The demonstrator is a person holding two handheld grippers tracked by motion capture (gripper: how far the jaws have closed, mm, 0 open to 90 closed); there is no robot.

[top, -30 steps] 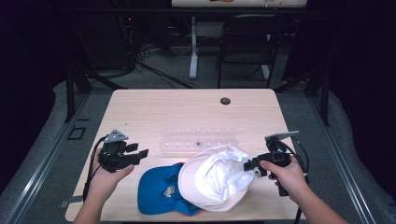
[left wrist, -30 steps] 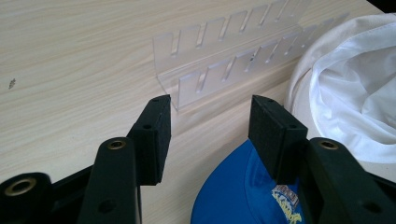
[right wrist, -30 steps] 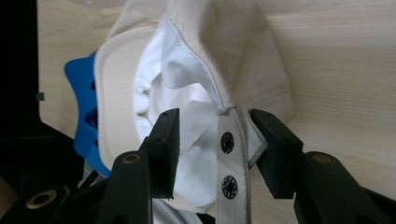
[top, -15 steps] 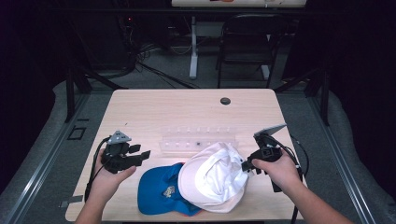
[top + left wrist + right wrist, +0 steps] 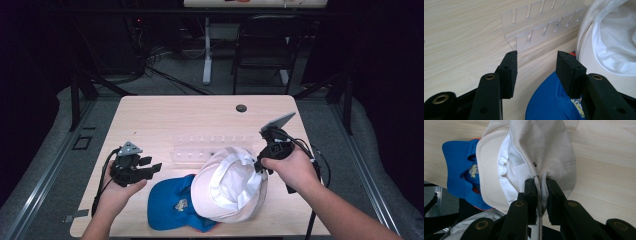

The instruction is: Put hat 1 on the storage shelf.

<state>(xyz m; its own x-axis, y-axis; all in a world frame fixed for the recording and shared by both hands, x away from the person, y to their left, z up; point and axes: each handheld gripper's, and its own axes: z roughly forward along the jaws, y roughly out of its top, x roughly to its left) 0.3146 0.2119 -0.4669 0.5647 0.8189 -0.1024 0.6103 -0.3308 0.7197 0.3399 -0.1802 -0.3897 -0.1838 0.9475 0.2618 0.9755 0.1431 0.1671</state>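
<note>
A cream-white cap (image 5: 230,185) lies upside down at the table's front, partly over a blue cap (image 5: 167,205). My right gripper (image 5: 259,164) is shut on the white cap's (image 5: 541,147) back rim, and its jaws have just closed on the fabric (image 5: 540,185), raising that side. The blue cap (image 5: 459,157) shows beneath it. My left gripper (image 5: 152,167) hovers left of the caps, open, its jaws having just narrowed a little with nothing between them (image 5: 536,67). Ahead of it are the blue cap's brim (image 5: 549,105) and the white cap (image 5: 609,50).
A clear slotted rack (image 5: 200,150) lies on the wooden table (image 5: 175,115) just behind the caps, close to the left gripper's tips (image 5: 536,27). A black grommet hole (image 5: 241,108) sits near the far edge. A chair (image 5: 265,50) stands beyond the table.
The right gripper closed on the white cap's rim and rose toward the back, tilting the cap up. The left gripper stayed in place, its jaws slightly narrower.
</note>
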